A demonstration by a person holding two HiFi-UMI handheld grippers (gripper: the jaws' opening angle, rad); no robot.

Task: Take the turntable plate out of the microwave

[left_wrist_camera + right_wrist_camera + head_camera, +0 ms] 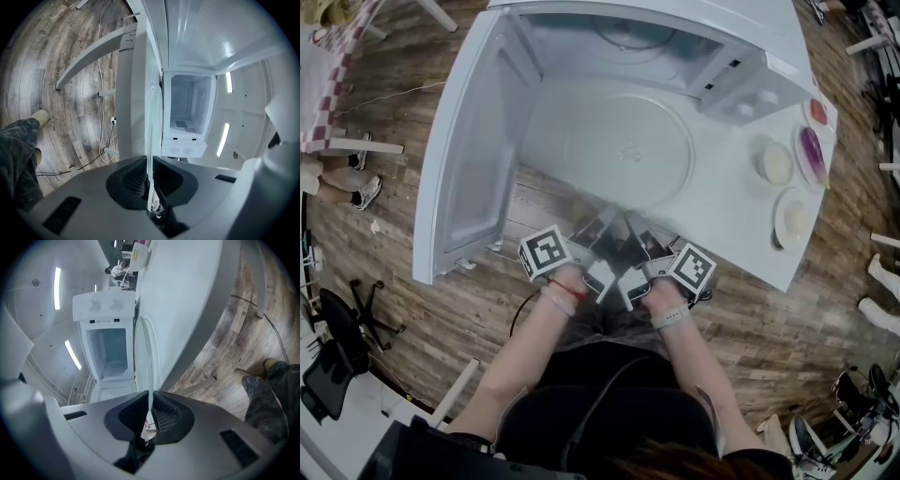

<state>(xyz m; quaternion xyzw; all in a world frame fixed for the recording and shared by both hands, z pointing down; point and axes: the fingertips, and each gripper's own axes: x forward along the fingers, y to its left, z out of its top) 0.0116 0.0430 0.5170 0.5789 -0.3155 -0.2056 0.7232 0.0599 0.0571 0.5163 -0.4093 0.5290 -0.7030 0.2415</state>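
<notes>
Both claws clenched on near rim of turntable plate (628,150): left gripper (602,225), right gripper (634,227). Plate is out front of open microwave (694,23), over the white table (741,225)

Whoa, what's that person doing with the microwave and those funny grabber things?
A person holds a gripper in each hand. The left gripper and the right gripper are both shut on the near rim of the clear turntable plate. The plate is out in front of the microwave, whose door stands wide open. The oven looks empty inside.
</notes>
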